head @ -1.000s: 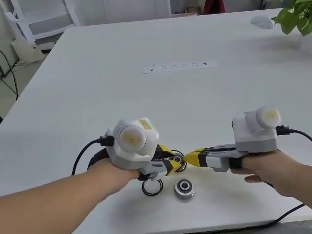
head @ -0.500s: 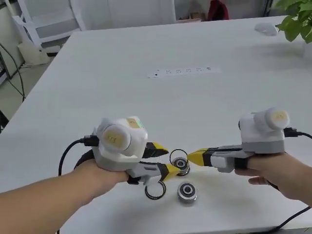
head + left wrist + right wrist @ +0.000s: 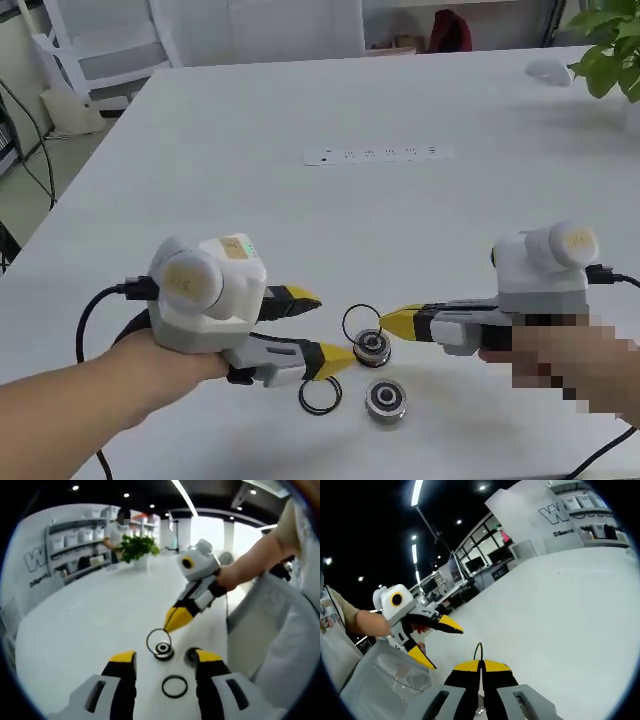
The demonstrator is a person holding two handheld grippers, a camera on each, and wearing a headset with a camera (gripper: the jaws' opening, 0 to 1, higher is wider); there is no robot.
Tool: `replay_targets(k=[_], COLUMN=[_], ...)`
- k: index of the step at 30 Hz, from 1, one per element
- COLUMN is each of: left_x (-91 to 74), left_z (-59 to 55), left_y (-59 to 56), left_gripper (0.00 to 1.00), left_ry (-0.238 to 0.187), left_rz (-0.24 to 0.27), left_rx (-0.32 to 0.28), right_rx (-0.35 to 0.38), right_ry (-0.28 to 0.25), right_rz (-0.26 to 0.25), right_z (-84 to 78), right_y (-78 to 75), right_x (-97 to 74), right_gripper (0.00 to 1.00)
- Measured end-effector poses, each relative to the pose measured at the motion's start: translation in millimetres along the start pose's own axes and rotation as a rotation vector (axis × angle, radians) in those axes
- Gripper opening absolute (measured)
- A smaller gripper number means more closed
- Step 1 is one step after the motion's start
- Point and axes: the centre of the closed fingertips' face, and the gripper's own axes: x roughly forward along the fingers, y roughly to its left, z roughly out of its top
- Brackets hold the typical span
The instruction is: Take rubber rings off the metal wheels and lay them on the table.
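Observation:
Near the table's front edge, a metal wheel (image 3: 374,346) (image 3: 163,651) lies flat with a thin black rubber ring (image 3: 356,318) (image 3: 157,638) (image 3: 477,653) standing up off it. My right gripper (image 3: 386,321) (image 3: 480,666) (image 3: 172,624) is shut on that ring's edge. My left gripper (image 3: 320,328) (image 3: 165,657) (image 3: 441,645) is open, a little to the left of the wheel, touching nothing. A second wheel (image 3: 385,397) (image 3: 191,655) and a loose rubber ring (image 3: 319,394) (image 3: 175,686) lie on the table just in front.
A white power strip (image 3: 378,154) lies mid-table. A green plant (image 3: 610,45) and a small white object (image 3: 548,70) sit at the far right. Black cables trail from both grippers. White chairs stand beyond the table's (image 3: 200,200) far left corner.
My left gripper has opened and drawn back to the left, away from the wheel. The right gripper has stayed shut on the ring, which now stands clear beside the wheel.

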Motion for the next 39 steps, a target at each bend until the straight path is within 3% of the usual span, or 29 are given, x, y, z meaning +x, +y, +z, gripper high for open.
replay_targets(k=[9, 22, 39], left_x=[-17.3, -38.5, -53.6], left_z=[-3.8, -18.1, -26.0], left_y=[-0.4, 1.3, 2.0], left_gripper=[0.53, 0.61, 0.65], left_ry=[-0.01, -0.006, -0.004], left_rz=[0.009, 0.025, 0.046], left_rx=[-0.014, -0.048, -0.052], right_rx=[-0.005, -0.015, -0.026], right_ry=[0.0, 0.017, 0.108], right_rz=[0.024, 0.061, 0.114], right_z=[3.4, 4.4, -16.8], right_y=[8.1, 20.5, 38.2], right_x=[4.8, 16.1, 36.7], right_gripper=[0.0, 0.0, 0.0])
